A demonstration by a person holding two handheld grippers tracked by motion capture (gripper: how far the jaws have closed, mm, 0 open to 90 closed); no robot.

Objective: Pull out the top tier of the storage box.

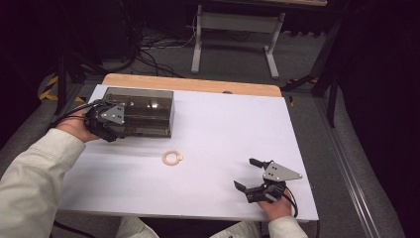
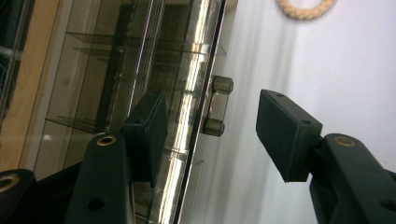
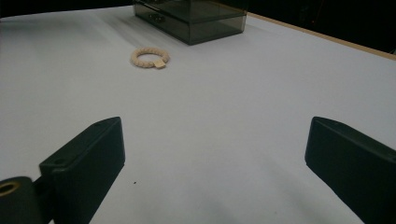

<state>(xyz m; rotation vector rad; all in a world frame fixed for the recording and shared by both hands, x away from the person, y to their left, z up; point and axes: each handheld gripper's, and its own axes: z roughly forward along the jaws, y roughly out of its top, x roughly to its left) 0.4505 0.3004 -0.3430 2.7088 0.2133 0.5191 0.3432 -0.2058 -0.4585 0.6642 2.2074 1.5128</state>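
White sheeting covers the surface (image 1: 213,148), with a strip of bare wood showing along its far edge.

Next in size, a smoked, see-through drawer box (image 1: 143,111) sits at the far left of the surface, its long front facing the near side. Through its tinted walls the left gripper view shows thin inner shelves and dividers. A small tinted handle (image 2: 218,106) juts out from the box's front.

At the left end of the box the left gripper (image 1: 110,130) is held by a hand in a pale sleeve, pressed close against the box's near left corner. In the left gripper view its jaws stand partly apart on either side of the handle: one jaw lies over the box's front pane, the other is out over the white sheet, clear of the handle. Neither pad (image 2: 287,130) presses on the handle, so the gripper is released, grasping nothing.

On the near right, well apart from the box, the right gripper (image 1: 249,173) rests low by the near edge of the surface. Its jaws stand wide apart with nothing but white sheet between them, so it too is released.

Smallest, a cream braided ring (image 1: 172,158) with a small tag lies flat near the middle of the surface, just on the near side of the box and between the two grippers.
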